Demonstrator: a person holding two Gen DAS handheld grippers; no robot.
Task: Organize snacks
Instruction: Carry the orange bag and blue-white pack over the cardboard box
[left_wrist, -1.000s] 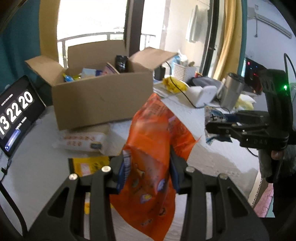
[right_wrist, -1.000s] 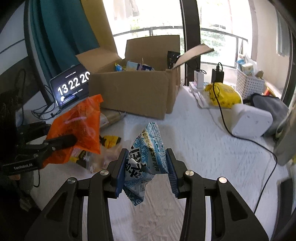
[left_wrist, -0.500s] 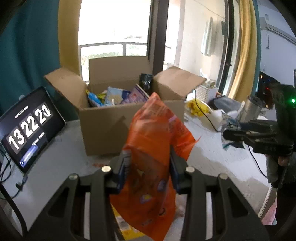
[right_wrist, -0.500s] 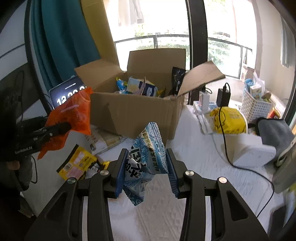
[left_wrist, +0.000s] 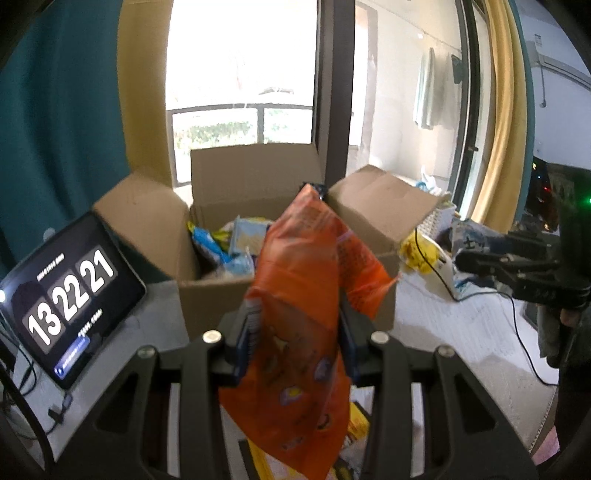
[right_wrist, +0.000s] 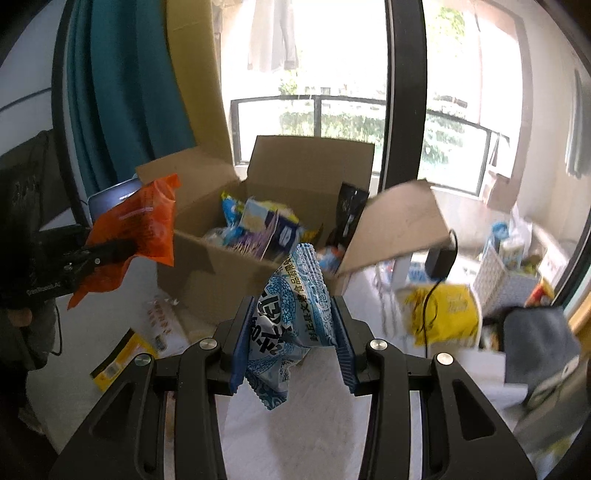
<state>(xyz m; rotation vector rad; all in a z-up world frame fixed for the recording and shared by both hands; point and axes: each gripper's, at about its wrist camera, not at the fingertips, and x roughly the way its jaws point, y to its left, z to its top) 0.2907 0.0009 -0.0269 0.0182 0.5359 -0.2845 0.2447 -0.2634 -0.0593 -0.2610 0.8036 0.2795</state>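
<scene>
Daylight pours in through the window behind the cardboard box — the glass is blown out to white glare in both views. Fisheye bending curves the frame edges into dark corners, and motion blur smears the right-hand clutter — notably the yellow bag.

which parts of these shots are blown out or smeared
Left wrist view: the window is blown out white, while the orange snack bag stays fairly sharp. Right wrist view: the yellow bag and white basket on the right are motion-blurred; the blue-white snack packet stays sharp.
</scene>
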